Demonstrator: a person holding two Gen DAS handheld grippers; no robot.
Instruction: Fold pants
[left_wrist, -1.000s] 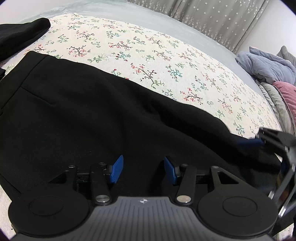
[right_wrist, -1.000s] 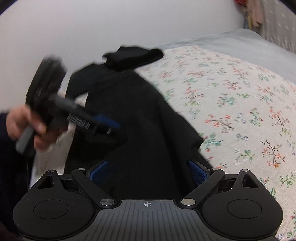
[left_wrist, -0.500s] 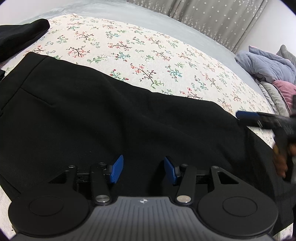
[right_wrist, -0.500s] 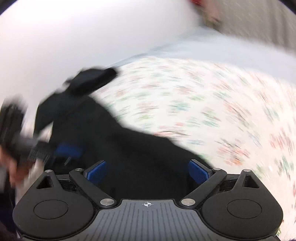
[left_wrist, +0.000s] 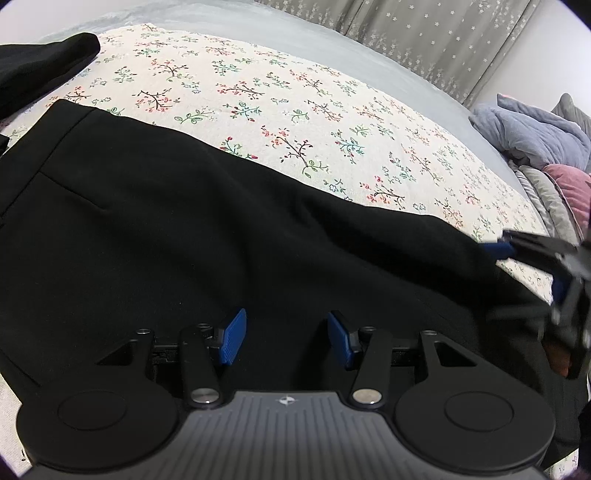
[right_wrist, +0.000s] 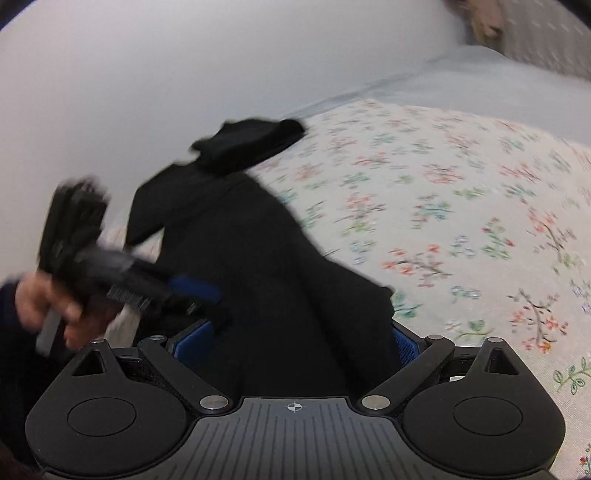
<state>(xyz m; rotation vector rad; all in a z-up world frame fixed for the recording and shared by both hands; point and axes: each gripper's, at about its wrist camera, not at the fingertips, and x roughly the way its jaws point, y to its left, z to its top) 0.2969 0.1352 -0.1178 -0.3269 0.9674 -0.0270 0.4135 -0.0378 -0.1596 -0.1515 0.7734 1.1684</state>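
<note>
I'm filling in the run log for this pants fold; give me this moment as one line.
stage: spreading | pants: flat on floral bedspread | left gripper: open, over fabric | right gripper: open, fabric between fingers | fold: not started

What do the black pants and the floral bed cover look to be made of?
Black pants: a matte, smooth woven fabric, probably a dress-trouser blend; it drapes in soft folds with no sheen. Floral bed cover: looks like light printed cotton with a faintly textured weave, matte; the exact fibre can't be told.
</note>
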